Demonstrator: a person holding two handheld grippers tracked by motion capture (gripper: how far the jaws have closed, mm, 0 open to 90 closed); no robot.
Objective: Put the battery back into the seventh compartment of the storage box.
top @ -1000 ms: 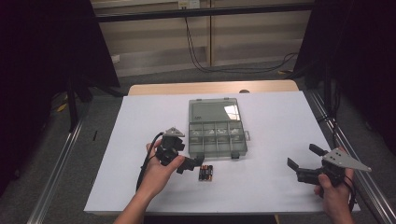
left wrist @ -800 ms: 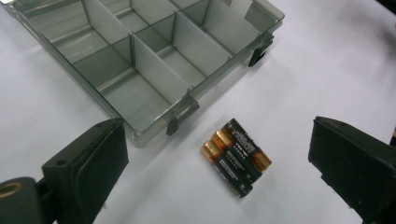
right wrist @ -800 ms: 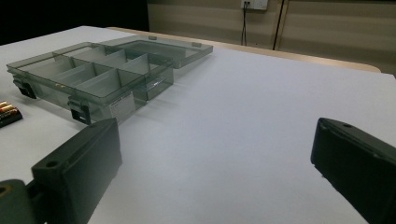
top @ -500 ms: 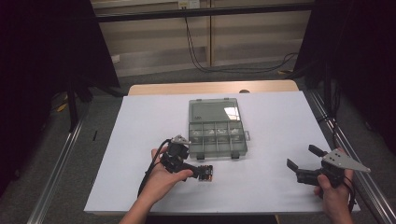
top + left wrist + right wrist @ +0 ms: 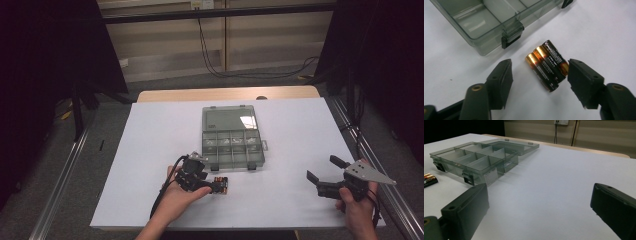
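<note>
Left gripper view: batteries (image 5: 547, 65) between left gripper (image 5: 540, 75) jaws, just closing, one pad touching.
Right gripper (image 5: 539, 202): jaws apart, idle.
Box (image 5: 232, 137): open; batteries not yet in.

Three batteries (image 5: 546, 65), one compartment box (image 5: 232, 136), two tools: left (image 5: 540, 82), right (image 5: 539, 212).

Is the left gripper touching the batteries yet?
Cannot tell. In the left gripper view the left gripper has been closing around the batteries; one jaw stands clear of them, but the other overlaps a battery's end, so contact there is unclear.
</note>
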